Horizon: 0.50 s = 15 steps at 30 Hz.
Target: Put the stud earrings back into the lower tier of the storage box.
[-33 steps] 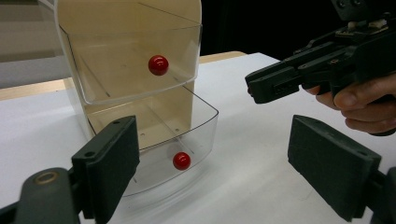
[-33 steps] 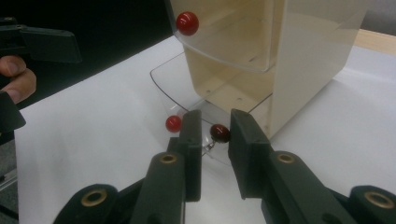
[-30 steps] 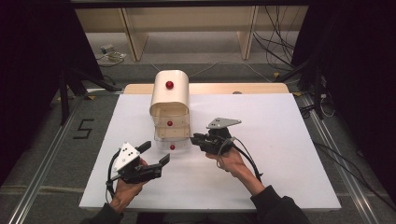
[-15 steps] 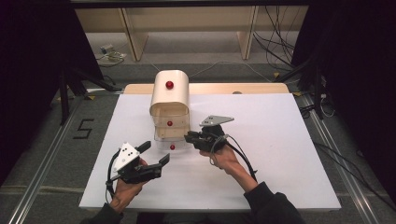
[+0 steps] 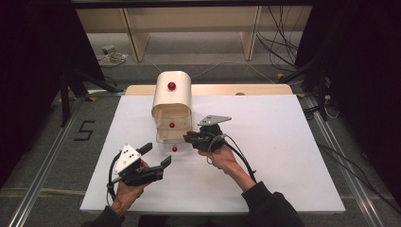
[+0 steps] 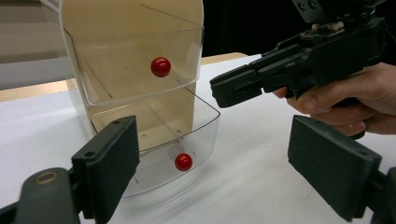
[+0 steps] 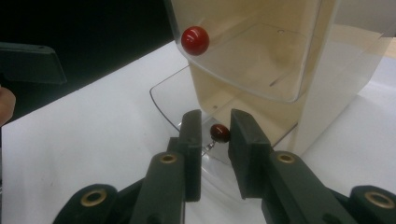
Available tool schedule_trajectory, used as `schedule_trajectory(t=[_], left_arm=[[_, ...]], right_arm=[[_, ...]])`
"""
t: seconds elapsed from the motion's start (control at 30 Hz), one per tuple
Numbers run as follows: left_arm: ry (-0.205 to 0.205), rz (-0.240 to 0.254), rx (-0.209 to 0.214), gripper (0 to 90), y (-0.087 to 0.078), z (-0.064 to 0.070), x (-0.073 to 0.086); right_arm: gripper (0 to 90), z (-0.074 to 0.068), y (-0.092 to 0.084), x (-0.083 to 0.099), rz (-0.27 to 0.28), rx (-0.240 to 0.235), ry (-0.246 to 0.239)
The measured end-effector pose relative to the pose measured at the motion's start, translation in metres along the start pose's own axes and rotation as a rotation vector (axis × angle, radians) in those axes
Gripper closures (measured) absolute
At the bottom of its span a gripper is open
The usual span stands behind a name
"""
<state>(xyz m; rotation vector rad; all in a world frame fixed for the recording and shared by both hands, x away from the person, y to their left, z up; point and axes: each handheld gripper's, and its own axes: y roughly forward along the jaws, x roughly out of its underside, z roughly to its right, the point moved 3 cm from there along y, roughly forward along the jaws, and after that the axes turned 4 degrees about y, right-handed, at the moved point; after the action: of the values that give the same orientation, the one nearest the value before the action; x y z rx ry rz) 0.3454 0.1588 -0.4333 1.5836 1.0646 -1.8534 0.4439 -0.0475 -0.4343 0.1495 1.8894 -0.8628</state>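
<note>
A small cream cabinet (image 5: pixel 172 94) with clear drawers and red knobs stands on the white table. Its bottom drawer (image 6: pixel 201 135) is pulled out, its red knob (image 5: pixel 174 148) at the front. My right gripper (image 5: pixel 187 137) hovers just right of that drawer, level with it and pointing left. In the right gripper view its jaws (image 7: pixel 215 121) stand a narrow gap apart, holding nothing, with the knob (image 7: pixel 219 132) beyond their tips. My left gripper (image 5: pixel 156 154) waits wide open in front of the cabinet, nothing between its jaws.
The middle drawer (image 6: pixel 140 70) is pushed in, its knob (image 6: pixel 160 66) facing forward. A white sheet (image 5: pixel 283 156) covers the table, with a wooden strip (image 5: pixel 246 89) along its far edge. Cables (image 5: pixel 283 56) lie on the floor behind the table.
My right gripper has moved a little left, closer to the pulled-out bottom drawer. The left gripper and the drawers have stayed as they were.
</note>
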Motion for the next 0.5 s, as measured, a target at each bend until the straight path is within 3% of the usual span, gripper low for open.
schedule_trajectory(t=[0.5], left_arm=[[0.001,0.005,0.004,16.0,-0.001,0.000,-0.001]], right_arm=[[75.4,-0.006,0.016,-0.006,-0.020,-0.003,-0.004]])
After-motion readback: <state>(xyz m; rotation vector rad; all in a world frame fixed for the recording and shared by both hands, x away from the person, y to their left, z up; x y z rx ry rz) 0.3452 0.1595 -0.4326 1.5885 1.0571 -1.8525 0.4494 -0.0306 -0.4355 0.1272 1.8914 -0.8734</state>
